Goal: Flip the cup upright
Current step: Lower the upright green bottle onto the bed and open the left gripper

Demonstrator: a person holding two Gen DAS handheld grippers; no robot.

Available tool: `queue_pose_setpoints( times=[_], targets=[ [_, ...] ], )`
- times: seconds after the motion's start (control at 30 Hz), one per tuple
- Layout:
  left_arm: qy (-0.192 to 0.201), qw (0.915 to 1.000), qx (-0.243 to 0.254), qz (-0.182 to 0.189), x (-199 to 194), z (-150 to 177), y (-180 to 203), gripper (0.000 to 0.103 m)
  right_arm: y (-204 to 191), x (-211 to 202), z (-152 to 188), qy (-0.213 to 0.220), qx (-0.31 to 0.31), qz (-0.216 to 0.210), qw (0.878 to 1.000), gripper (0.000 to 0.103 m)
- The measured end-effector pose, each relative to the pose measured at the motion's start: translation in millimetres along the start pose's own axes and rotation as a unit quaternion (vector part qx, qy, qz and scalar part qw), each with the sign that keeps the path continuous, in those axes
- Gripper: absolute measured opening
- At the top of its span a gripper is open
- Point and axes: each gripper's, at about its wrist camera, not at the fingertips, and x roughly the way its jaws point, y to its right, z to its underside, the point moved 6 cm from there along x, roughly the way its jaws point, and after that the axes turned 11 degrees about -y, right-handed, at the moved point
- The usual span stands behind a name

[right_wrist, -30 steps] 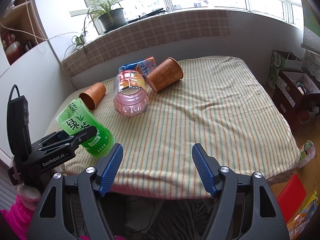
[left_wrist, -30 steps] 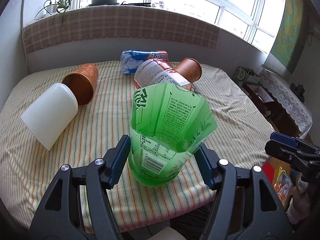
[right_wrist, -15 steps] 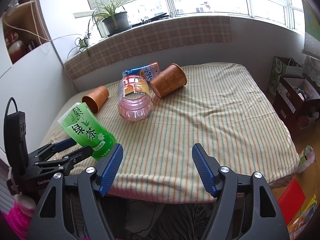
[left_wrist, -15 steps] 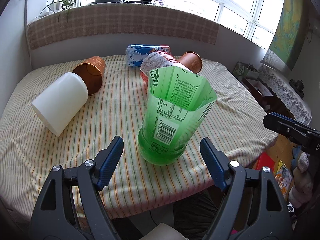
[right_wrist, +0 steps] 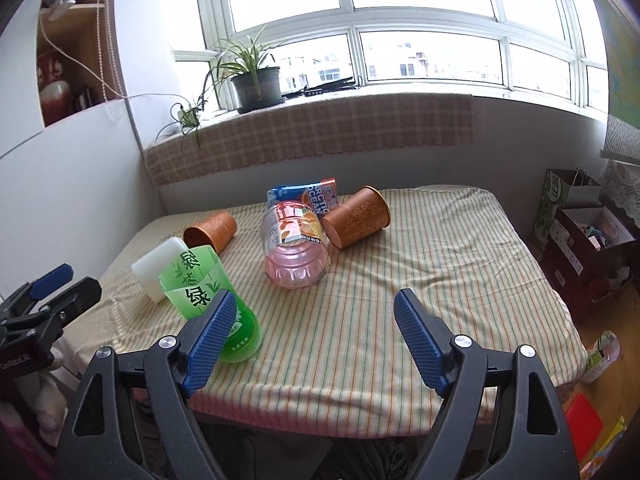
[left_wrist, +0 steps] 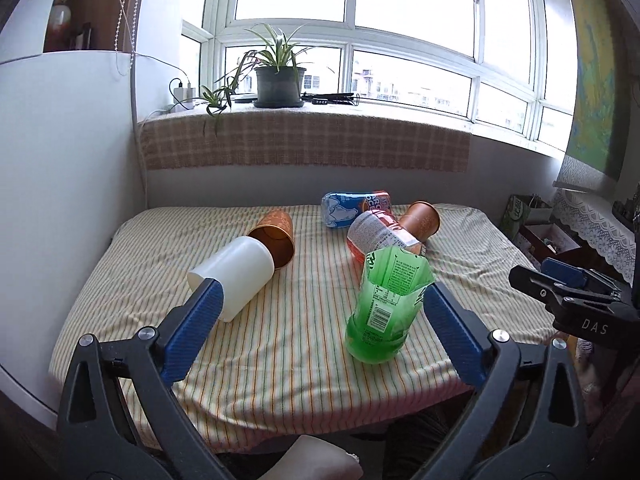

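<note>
A green cup (left_wrist: pixel 384 308) cut from a tea bottle stands upright near the table's front edge; it also shows in the right wrist view (right_wrist: pixel 204 292). My left gripper (left_wrist: pixel 320 320) is open and empty, drawn back in front of it, not touching. My right gripper (right_wrist: pixel 316 336) is open and empty over the table's front. A white cup (left_wrist: pixel 234 276), two copper cups (left_wrist: pixel 276 236) (left_wrist: pixel 422 220), a pink cut bottle (left_wrist: pixel 380 236) and a blue cut bottle (left_wrist: pixel 344 208) lie on their sides.
The striped tablecloth (left_wrist: pixel 280 332) covers the table against a wall on the left and a window sill behind. A potted plant (left_wrist: pixel 278 80) stands on the sill. Boxes (right_wrist: pixel 584 236) stand on the floor to the right.
My left gripper opened, let go of the green cup and pulled back and up. The cup stays standing upright. My right gripper rose a little.
</note>
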Motion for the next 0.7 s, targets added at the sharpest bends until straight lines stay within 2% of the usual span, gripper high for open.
queue_pose_setpoints(
  times=[0.23,0.7],
  targets=[
    [0.003,0.9997,-0.001,-0.022,-5.7,-3.4,3.3,0.103,-3.1,-8.6,-4.6,0.025,-0.001,0.006,1.000,0.085],
    [0.013,0.9992,-0.013,-0.037,-16.6,-2.9,-0.6,0.103,-4.9,-5.8,-4.6,0.023,-0.001,0.014,1.000,0.086]
  ],
)
